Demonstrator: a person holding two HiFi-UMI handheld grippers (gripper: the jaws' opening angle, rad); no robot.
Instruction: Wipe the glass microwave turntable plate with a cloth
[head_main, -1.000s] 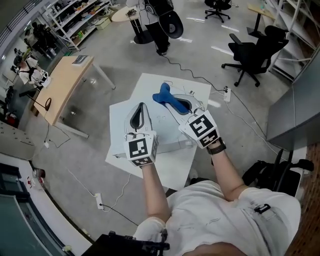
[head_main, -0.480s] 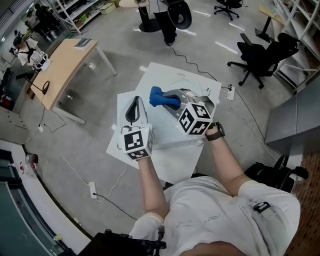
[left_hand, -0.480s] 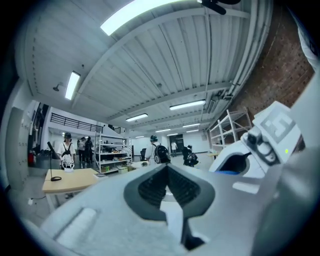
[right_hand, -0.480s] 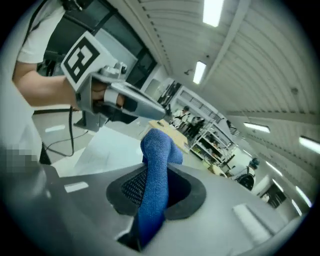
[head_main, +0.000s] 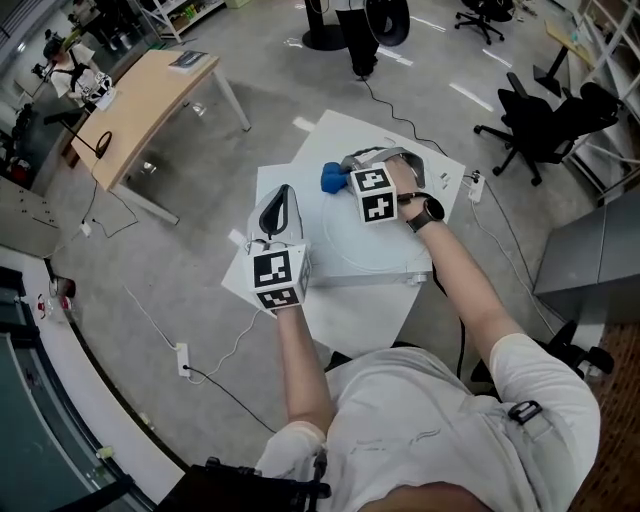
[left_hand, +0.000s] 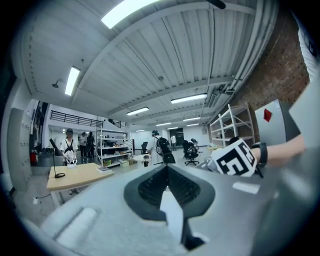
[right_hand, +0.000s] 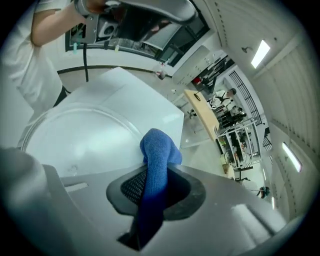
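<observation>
— Starting with the biggest: white table (head_main: 352, 312), and lying flat on it the glass plate (head_main: 365, 245)?

— Yes. Looking clear and round, barely standing out from the white top; showing in the head view only as a faint rim arc. Reading better in the right gripper view, as a raised ring around a pale disc.

— And sitting over its far side, the right gripper (right_hand: 156, 186)?

— Clamping its jaws on the blue cloth (right_hand: 158, 150), with a rounded wad sticking out past the tips, right at the plate's edge. Not managing to tell whether touching the glass or just above it.

— Anything hidden?

— Losing the cloth's lower end inside the jaws, and the plate's far rim under that gripper and forearm in the head view.

— And the left gripper (head_main: 282, 195)?

— Hovering near the plate's left edge with jaws pressed together, holding nothing, pointing out across the room; catching no plate in its own view.
</observation>
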